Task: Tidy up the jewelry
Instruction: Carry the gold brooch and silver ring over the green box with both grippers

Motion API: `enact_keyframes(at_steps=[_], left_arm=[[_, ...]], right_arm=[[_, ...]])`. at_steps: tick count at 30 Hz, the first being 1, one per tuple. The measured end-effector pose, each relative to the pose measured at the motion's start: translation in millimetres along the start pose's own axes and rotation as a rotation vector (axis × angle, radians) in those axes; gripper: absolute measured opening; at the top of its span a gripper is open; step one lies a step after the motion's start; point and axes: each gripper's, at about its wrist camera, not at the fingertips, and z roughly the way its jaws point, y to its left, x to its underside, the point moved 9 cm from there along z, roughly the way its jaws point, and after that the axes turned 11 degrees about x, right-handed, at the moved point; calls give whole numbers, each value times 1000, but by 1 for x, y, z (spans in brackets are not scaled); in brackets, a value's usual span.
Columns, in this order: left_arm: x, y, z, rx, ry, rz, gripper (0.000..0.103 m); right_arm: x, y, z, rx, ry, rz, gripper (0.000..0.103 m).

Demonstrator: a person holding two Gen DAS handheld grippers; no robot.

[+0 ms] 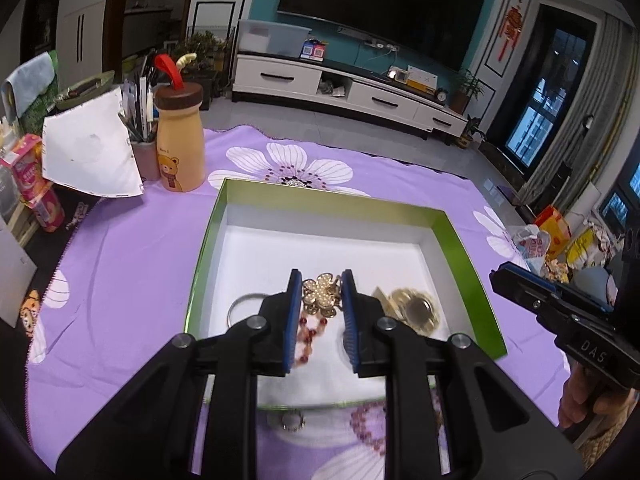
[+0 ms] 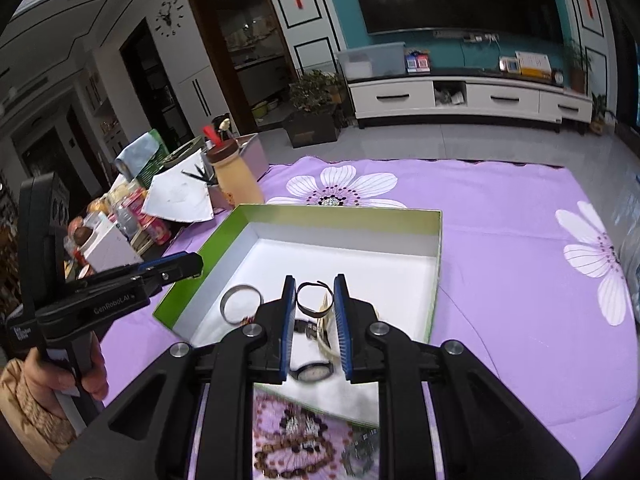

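Observation:
A green box with a white inside (image 1: 452,236) (image 2: 434,276) lies on the purple flowered cloth. My left gripper (image 1: 322,284) is over the box, shut on a gold flower brooch (image 1: 320,294) with red beads (image 1: 308,336) hanging from it. In the box lie a silver bangle (image 1: 240,306) (image 2: 236,302) and a gold round piece (image 1: 416,308). My right gripper (image 2: 315,290) holds a black watch (image 2: 314,370) by its strap loop (image 2: 314,300) above the box. A ring (image 1: 288,420) and a pink bead bracelet (image 1: 368,428) lie on the cloth near me, as does a brown bead bracelet (image 2: 296,456).
A tan bear bottle (image 1: 178,140) (image 2: 236,178), a pen cup (image 1: 144,136) and white paper (image 1: 88,152) stand at the cloth's far left. Snack packets (image 1: 560,240) lie at the right edge. The other gripper shows in each view (image 1: 560,312) (image 2: 120,292).

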Motion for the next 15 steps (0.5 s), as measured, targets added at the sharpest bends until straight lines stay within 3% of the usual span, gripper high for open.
enact_keyframes(at_steps=[15], left_arm=[[-9, 29, 57, -21, 65, -40, 20]], right_arm=[[-6, -7, 60, 2, 89, 56, 19]])
